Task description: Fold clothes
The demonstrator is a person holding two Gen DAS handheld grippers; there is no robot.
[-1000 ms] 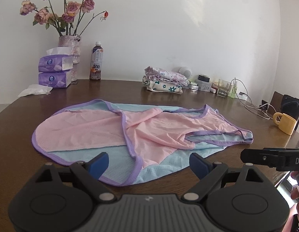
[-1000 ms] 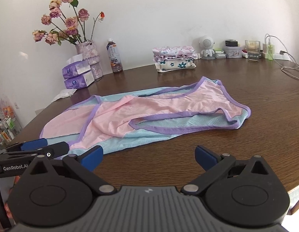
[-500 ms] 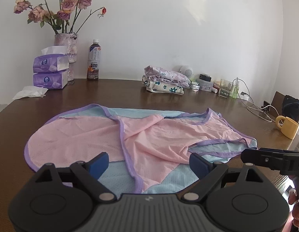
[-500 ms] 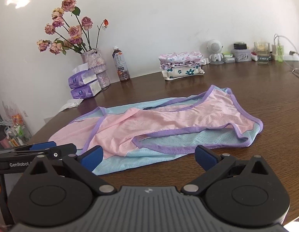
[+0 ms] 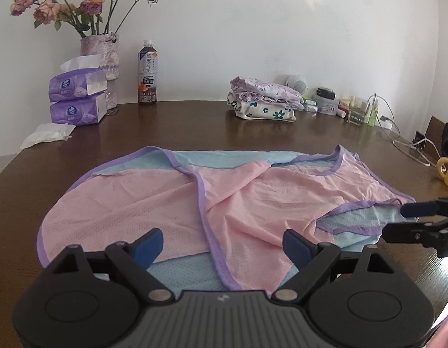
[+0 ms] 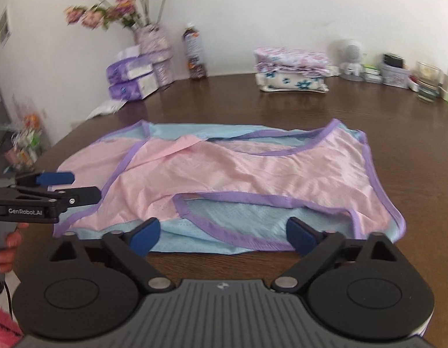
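Clothes (image 5: 238, 197) are seen closer than 1 second ago; both grippers, left (image 5: 221, 246) and right (image 6: 222, 233), are held wide, garment at 12 o'clock.

Near edge: bare table (image 6: 212, 258), open to approach.
Middle: garment (image 5: 238, 200) lies flat.
Far edge: bottle (image 5: 147, 72), tissues (image 5: 76, 98), folded pile (image 5: 264, 103).

Dark wood table (image 5: 195, 127): pink/blue garment (image 5: 238, 197), folded clothes (image 5: 264, 101), tissue pks (image 5: 76, 98).

Two wrist fisheyes, low and close over the table's (image 5: 195, 121) near edge, facing 12 o'clock; shared: garment (image 5: 253, 197), wall, back-row clutter.
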